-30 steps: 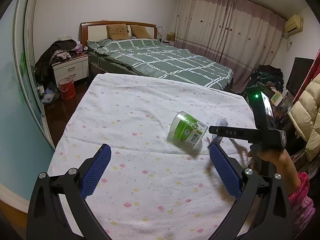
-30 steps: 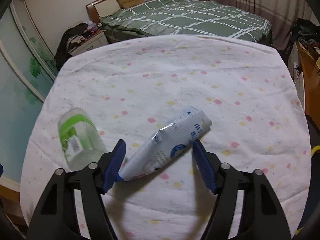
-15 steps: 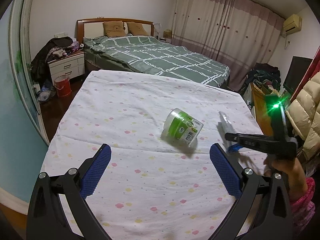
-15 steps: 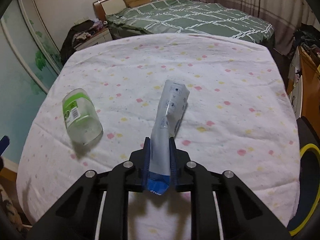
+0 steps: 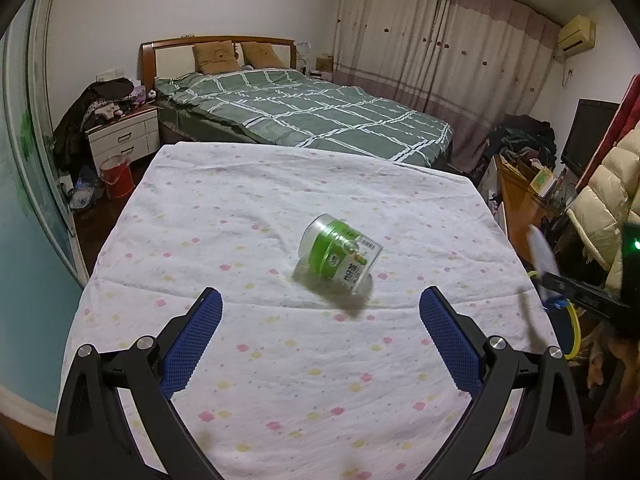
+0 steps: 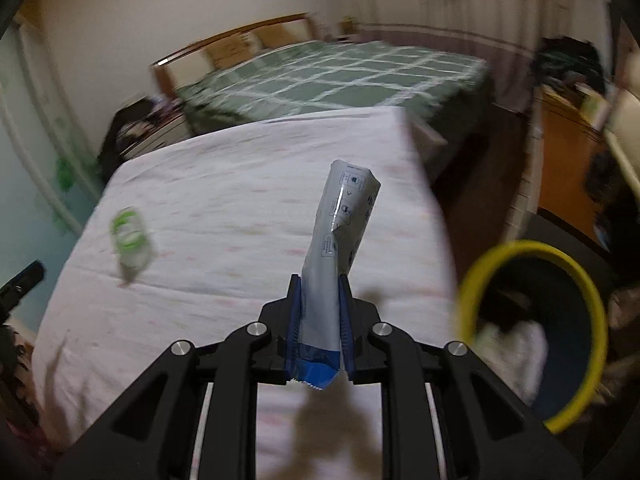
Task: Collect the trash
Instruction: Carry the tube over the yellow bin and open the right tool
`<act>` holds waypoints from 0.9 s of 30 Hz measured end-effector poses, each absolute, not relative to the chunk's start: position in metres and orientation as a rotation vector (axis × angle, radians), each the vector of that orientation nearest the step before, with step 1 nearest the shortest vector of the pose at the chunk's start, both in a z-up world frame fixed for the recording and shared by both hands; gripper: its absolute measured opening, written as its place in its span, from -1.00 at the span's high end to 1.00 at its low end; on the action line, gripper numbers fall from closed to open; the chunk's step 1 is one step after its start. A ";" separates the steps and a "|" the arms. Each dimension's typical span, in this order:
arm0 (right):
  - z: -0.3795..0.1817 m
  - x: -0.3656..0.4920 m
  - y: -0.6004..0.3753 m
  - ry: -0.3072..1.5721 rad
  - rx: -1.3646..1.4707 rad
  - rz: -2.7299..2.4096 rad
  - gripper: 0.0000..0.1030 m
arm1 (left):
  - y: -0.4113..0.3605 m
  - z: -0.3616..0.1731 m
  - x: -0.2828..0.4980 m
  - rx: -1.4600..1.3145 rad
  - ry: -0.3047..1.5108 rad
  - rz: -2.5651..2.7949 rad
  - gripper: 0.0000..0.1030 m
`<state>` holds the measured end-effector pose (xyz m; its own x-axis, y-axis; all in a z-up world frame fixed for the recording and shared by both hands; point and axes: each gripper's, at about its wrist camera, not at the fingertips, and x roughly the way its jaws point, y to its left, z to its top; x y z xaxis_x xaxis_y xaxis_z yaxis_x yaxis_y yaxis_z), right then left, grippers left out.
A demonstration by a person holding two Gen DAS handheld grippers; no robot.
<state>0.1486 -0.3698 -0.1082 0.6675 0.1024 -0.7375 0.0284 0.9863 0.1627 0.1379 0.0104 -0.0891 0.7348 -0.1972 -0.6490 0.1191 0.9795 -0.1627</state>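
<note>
My right gripper (image 6: pixel 320 304) is shut on a silver and blue wrapper (image 6: pixel 342 232), which sticks up above the table's right part. In the left wrist view the same wrapper (image 5: pixel 542 254) and right gripper (image 5: pixel 554 290) appear blurred past the table's right edge. A clear plastic tub with a green label (image 5: pixel 340 258) lies on its side mid-table; it is the smeared tub (image 6: pixel 130 238) in the right wrist view. My left gripper (image 5: pixel 320 312) stands open just in front of the tub, nothing between its fingers (image 5: pixel 196 336).
The table wears a white cloth with coloured dots (image 5: pixel 240 208). A bin with a yellow rim (image 6: pixel 532 328) stands on the floor right of the table, some white trash inside. Behind are a green checked bed (image 5: pixel 304 120), a nightstand (image 5: pixel 122 138) and a red bucket (image 5: pixel 116 178).
The right gripper closed on the wrapper, lifted it off the cloth and carried it right toward the yellow-rimmed bin. The left gripper edged slightly closer to the tub and stayed open.
</note>
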 end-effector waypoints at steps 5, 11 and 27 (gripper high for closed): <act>-0.118 0.119 -0.449 0.838 0.239 -0.118 0.66 | -0.002 -0.086 0.143 -0.109 0.720 -0.169 -0.89; -0.145 0.103 -0.506 0.885 0.271 -0.222 0.65 | -0.022 -0.085 0.147 -0.084 0.727 -0.187 -0.89; -0.179 0.098 -0.544 0.889 0.306 -0.325 0.03 | -0.046 -0.090 0.156 -0.022 0.761 -0.229 -0.89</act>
<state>0.0984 -0.5435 -0.1787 0.5877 -0.1490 -0.7952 0.3993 0.9083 0.1250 0.1558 -0.0463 -0.0904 0.7004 -0.2138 -0.6810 0.1981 0.9748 -0.1023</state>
